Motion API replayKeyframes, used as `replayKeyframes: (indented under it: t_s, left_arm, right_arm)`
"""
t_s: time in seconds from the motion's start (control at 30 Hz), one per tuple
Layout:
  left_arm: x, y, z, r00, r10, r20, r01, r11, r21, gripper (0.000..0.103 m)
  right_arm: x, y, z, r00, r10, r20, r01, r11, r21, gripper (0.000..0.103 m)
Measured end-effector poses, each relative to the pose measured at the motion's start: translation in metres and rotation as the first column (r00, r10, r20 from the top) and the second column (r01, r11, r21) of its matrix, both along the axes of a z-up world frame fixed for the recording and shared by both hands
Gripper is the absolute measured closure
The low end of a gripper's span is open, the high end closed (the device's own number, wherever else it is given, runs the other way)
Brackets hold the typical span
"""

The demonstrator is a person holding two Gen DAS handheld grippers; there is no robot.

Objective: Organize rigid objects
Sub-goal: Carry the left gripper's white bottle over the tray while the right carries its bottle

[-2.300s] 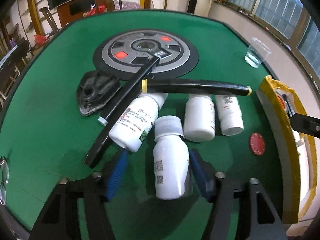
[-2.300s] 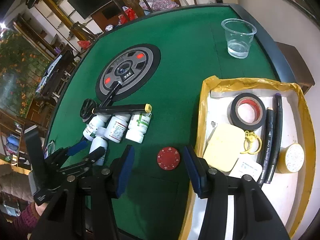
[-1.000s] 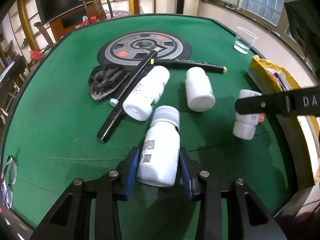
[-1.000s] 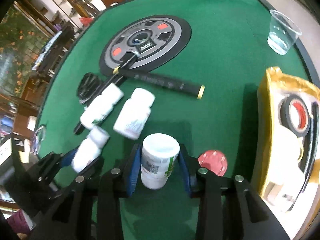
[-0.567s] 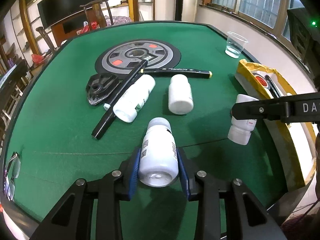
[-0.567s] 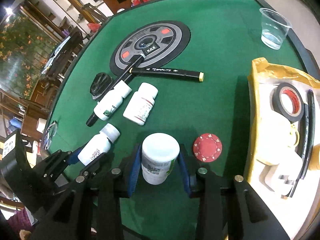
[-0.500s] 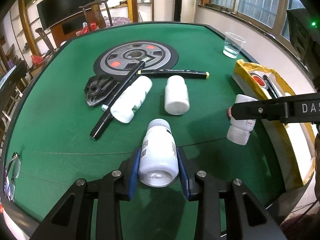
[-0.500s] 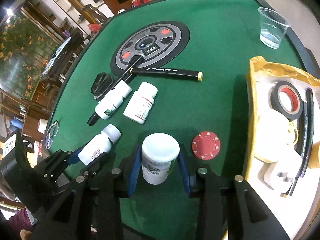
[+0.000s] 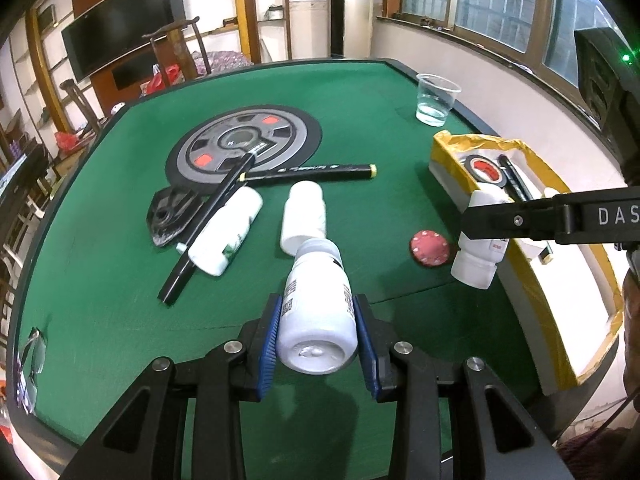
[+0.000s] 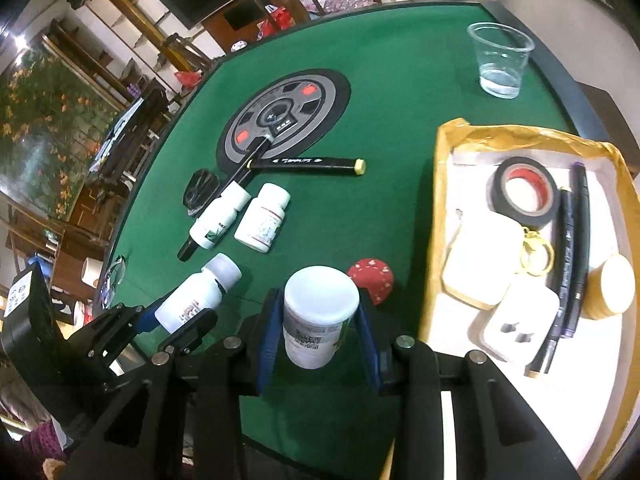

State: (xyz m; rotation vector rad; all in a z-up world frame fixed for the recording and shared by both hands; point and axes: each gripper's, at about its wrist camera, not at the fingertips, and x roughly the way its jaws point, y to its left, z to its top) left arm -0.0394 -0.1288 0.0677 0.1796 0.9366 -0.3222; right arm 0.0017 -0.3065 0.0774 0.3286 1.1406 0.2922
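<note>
Both grippers are carrying bottles above the green felt table (image 9: 100, 208): the left gripper (image 9: 316, 322) is clamping a white plastic pill bottle with a grey cap (image 9: 318, 312) across its body, base toward the camera and cap pointing out over the felt, while the right gripper (image 10: 318, 322) is pinching a second white plastic bottle with a printed label (image 10: 320, 316), cap toward the lens, near the yellow-rimmed white tray (image 10: 440, 200). These bottles look light and stiff, so the walls should be taking the squeeze without caving, but smooth plastic and glossy labels are probably slippery, and the round body may want to roll between the blue pads (image 9: 271, 328). Mid-body looks the sound place to grip, as both are doing, rather than the narrower cap. Two more white bottles (image 9: 304, 216) are lying on the felt beside the long black marker with a yellow end (image 9: 308, 170), and would best be taken across the barrel likewise.
</note>
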Motion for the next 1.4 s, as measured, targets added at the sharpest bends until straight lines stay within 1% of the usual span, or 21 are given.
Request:
replayKeyframes:
  t_s: [0.47,0.83,1.13,1.4]
  left_arm:
    - [0.002,-0.034,0.018,0.998,-0.058,0.039,0.059,0.998,-0.01,0.067]
    - [0.0,-0.068,0.025,0.991,-0.122,0.05,0.123,0.992,-0.019,0.067]
    - [-0.005,-0.094,0.032,0.981,-0.185,0.057,0.187,0.981,-0.045,0.067]
    - [-0.009,-0.126,0.033,0.967,-0.252,0.041,0.255,0.963,-0.085,0.067]
  right_arm:
    - [-0.013,-0.039,0.014,0.997,-0.063,0.044,0.062,0.998,0.016,0.068]
    - [-0.029,-0.079,0.018,0.989,-0.139,0.049,0.138,0.99,0.021,0.068]
    - [-0.047,-0.11,0.02,0.977,-0.205,0.05,0.205,0.979,0.014,0.068]
    - [-0.064,-0.138,0.016,0.963,-0.268,0.033,0.269,0.963,-0.005,0.068]
